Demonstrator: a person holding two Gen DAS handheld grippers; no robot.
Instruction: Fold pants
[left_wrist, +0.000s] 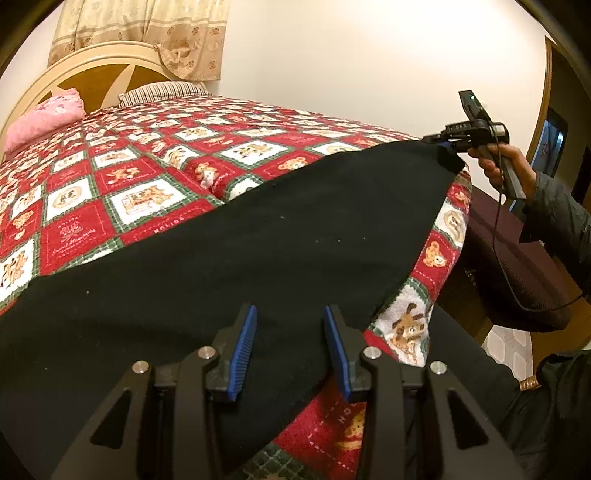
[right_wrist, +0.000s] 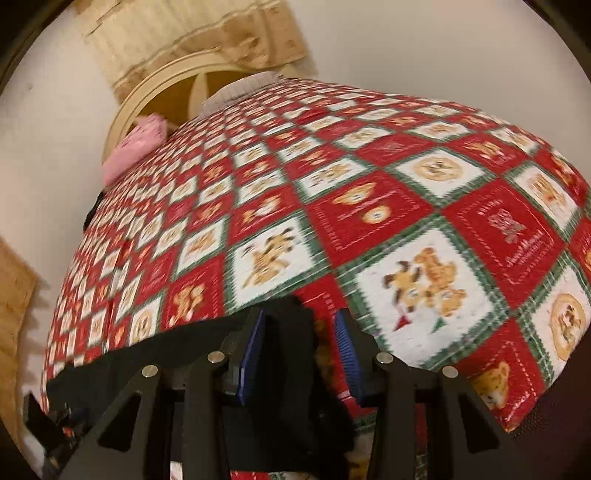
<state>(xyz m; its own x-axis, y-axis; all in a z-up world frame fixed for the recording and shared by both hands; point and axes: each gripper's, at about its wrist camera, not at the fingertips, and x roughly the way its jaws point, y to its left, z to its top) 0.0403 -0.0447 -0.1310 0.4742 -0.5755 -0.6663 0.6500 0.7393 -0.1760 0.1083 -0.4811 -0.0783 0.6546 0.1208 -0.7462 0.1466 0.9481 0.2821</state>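
Observation:
Black pants (left_wrist: 258, 251) lie spread across the near part of the bed on a red, white and green bear-print quilt (left_wrist: 122, 177). My left gripper (left_wrist: 290, 325) is open, its blue pads apart over the pants' near edge. My right gripper (right_wrist: 301, 332) is open with a corner of the black pants (right_wrist: 291, 339) between its pads; the view is blurred. In the left wrist view the right gripper (left_wrist: 441, 144) sits at the pants' far right corner, held by a hand (left_wrist: 495, 166).
A pink pillow (left_wrist: 44, 118) and a striped pillow (left_wrist: 162, 92) lie by the cream headboard (left_wrist: 92, 59). A beige curtain (left_wrist: 147, 29) hangs behind. The bed's right edge drops to a dark bench (left_wrist: 517, 258). A cable (left_wrist: 506, 266) hangs from the right gripper.

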